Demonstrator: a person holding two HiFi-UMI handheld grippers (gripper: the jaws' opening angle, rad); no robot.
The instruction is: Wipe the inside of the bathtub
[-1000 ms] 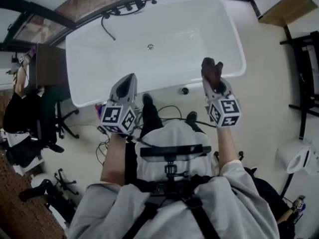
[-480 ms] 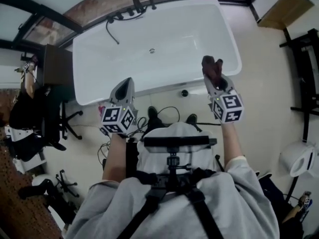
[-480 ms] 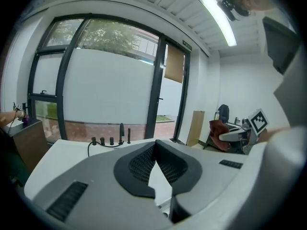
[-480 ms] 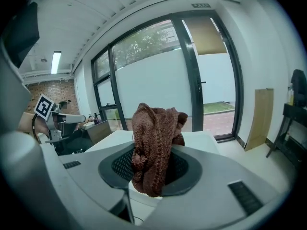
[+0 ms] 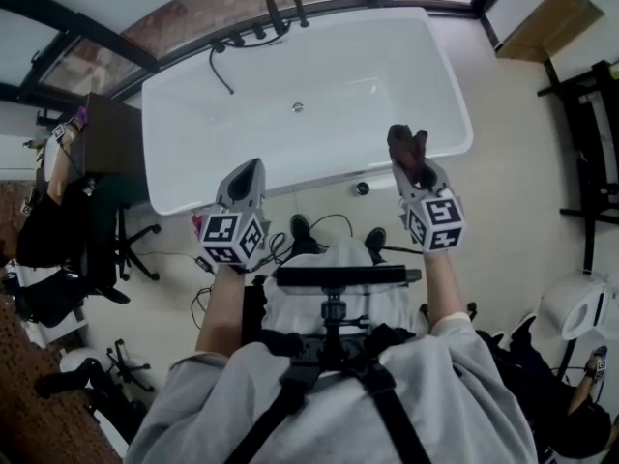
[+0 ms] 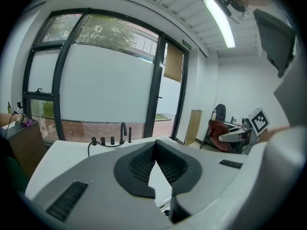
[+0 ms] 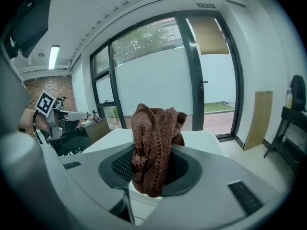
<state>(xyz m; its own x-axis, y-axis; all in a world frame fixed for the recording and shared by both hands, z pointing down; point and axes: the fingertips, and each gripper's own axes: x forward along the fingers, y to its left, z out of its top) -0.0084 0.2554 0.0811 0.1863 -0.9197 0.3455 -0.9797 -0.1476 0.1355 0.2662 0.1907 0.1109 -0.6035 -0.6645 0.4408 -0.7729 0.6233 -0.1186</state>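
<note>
**While brown cloth is pinched in right gripper, both grippers sit at tub's near rim**

Where the cloth (image 5: 407, 147) shows in the head view, right of frame centre, it is a bunched brown knit wad sticking up out of the right gripper (image 5: 413, 165). It overlaps the near rim of the white bathtub (image 5: 193, 104) toward the tub's right end. In the right gripper view the cloth (image 7: 156, 147) fills the gap of the right gripper (image 7: 151, 170); jaws clamped on its lower part, most of the wad standing above the pads, tub edge (image 7: 201, 138) behind it.

Left gripper (image 5: 248, 169) is lower left of frame centre, tip over the same near rim, well apart from the cloth. Left gripper view: left gripper (image 6: 154, 146) has its jaw tips together, nothing between them, only white tub surface (image 6: 62, 150) past them.

Tub interior is bare white, drain (image 5: 298, 107) near its middle. Dark faucet fittings (image 5: 261, 22) on the far rim at top of frame, also seen from the left gripper (image 6: 112, 139).
</note>
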